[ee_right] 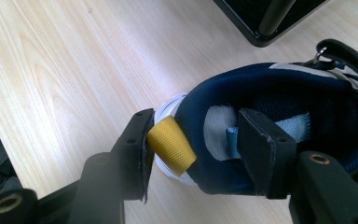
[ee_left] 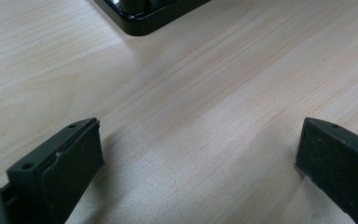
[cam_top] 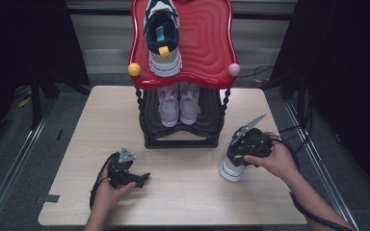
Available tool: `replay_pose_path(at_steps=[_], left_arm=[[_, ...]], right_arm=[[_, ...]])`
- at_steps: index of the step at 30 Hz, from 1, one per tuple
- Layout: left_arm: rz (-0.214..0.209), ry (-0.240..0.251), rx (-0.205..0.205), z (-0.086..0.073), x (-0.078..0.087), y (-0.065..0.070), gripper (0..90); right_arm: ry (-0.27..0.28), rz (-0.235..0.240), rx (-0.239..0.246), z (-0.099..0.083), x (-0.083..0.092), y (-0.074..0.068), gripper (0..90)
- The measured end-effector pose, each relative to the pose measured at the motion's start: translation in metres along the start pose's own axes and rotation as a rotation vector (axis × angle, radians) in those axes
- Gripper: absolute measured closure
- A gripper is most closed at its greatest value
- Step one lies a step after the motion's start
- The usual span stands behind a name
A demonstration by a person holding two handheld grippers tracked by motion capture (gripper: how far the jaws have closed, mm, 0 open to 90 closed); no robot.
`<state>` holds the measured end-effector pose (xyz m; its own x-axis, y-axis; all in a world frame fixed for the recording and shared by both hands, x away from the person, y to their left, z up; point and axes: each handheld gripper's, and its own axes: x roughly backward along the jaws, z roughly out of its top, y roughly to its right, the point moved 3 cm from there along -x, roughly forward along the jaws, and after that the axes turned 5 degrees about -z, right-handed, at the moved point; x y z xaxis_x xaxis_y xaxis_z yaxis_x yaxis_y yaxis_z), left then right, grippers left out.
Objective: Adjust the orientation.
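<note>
Shoes number four: two lilac sneakers (cam_top: 178, 107) on the lower tier of the red-topped black two-tier rack (cam_top: 207, 48), one navy-and-white sneaker (cam_top: 163, 41) on top, its mate (ee_right: 279, 121) on the worktop (cam_top: 183, 192) right of the rack. Right gripper (ee_right: 193, 149) fingers straddle that mate's heel, apparently pinching it; left gripper (ee_left: 200, 158) gapes empty. Judged half done.

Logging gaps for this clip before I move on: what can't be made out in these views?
- High view: navy shoe on the table is mostly covered by the right tongs and hand.
- Right gripper view: its toe is cut off by the frame edge.
- High view: pink shoes sit shadowed under the red shelf; detail unreadable.
</note>
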<state>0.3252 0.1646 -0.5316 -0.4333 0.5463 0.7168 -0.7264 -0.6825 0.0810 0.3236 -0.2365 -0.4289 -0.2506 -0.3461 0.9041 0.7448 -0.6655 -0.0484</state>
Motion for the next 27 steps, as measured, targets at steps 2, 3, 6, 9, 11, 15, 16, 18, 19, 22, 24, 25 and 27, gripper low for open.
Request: replay_pose_path(at_steps=[2,3,6,9,11,15,16,18,19,22,24,25,27], left_arm=[[0.000,0.000,0.000,0.000,0.000,0.000,0.0],[0.000,0.000,0.000,0.000,0.000,0.000,0.0],[0.002,0.001,0.000,0.000,0.000,0.000,0.0],[0.000,0.000,0.000,0.000,0.000,0.000,0.0],[0.000,0.000,0.000,0.000,0.000,0.000,0.0],[0.000,0.000,0.000,0.000,0.000,0.000,0.0],[0.000,0.000,0.000,0.000,0.000,0.000,0.0],[-0.001,0.000,0.000,0.000,0.000,0.000,0.0],[-0.001,0.000,0.000,0.000,0.000,0.000,0.0],[0.000,0.000,0.000,0.000,0.000,0.000,0.0],[0.000,0.000,0.000,0.000,0.000,0.000,0.0],[0.000,0.000,0.000,0.000,0.000,0.000,0.0],[0.000,0.000,0.000,0.000,0.000,0.000,0.0]], right_arm=[[-0.017,0.004,0.008,0.002,-0.001,0.001,46.8],[-0.030,0.002,0.008,0.003,-0.002,0.001,46.8],[-0.063,0.007,0.020,0.007,-0.004,0.002,46.7],[-0.108,0.014,0.034,0.011,-0.006,0.003,46.7],[-0.125,0.021,0.035,0.013,-0.008,0.003,46.7],[-0.171,0.031,0.045,0.017,-0.013,0.002,47.7],[-0.185,0.030,0.058,0.017,-0.014,0.002,47.7],[-0.213,0.030,0.060,0.019,-0.016,0.000,49.0],[-0.221,0.033,0.076,0.020,-0.018,0.001,49.8],[-0.266,0.043,0.090,0.022,-0.021,-0.003,53.1],[-0.307,0.042,0.101,0.024,-0.023,-0.005,54.4],[-0.327,0.032,0.113,0.024,-0.024,-0.004,54.9],[-0.332,0.034,0.134,0.024,-0.026,-0.003,55.3]])
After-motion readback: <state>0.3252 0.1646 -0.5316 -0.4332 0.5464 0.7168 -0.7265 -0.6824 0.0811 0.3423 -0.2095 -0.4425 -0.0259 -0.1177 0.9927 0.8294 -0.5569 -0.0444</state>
